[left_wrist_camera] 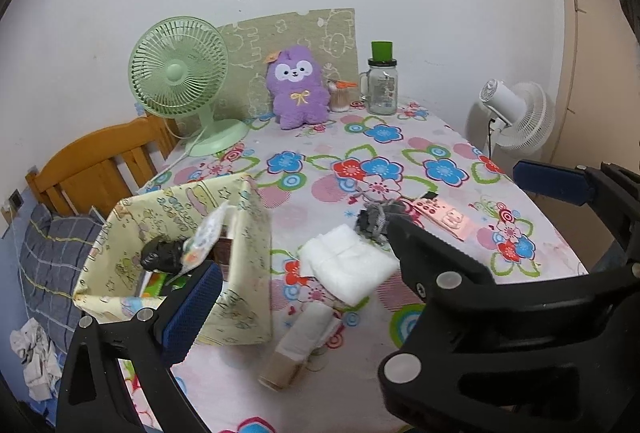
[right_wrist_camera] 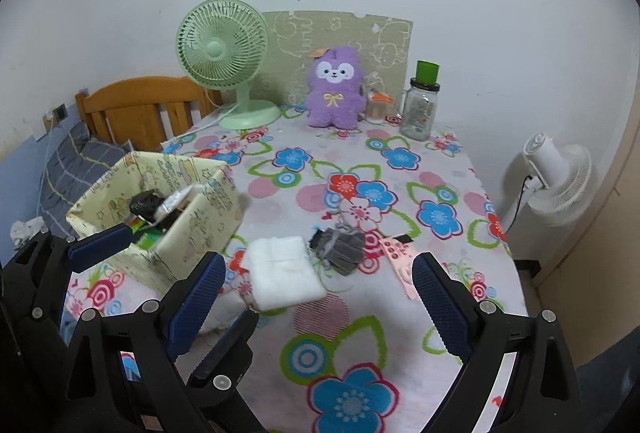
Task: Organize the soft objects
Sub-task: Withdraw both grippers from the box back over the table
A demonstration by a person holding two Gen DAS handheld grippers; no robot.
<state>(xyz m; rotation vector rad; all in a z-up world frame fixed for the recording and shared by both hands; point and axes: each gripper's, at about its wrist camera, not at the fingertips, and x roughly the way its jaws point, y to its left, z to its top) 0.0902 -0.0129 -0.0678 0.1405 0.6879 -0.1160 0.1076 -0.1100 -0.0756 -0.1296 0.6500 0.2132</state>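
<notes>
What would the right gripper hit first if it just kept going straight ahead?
Probably the white cloth: it lies on the table straight ahead of the open right gripper, with the grey glove just behind it. Depth is hard to judge in the fisheye view, so the glove could come first.

Quick count of what's on the table: two fans total, one green desk fan (right_wrist_camera: 224,45) on the far left and one white fan (right_wrist_camera: 560,185) off the right edge. One purple plush (right_wrist_camera: 334,93) at the far side, one glass jar with a green lid (right_wrist_camera: 420,105) to its right. One yellow fabric storage box (right_wrist_camera: 200,233) near left. One folded white cloth (right_wrist_camera: 282,273), one grey glove (right_wrist_camera: 340,247), one pink card (right_wrist_camera: 400,261), one rolled sock (left_wrist_camera: 300,341).
</notes>
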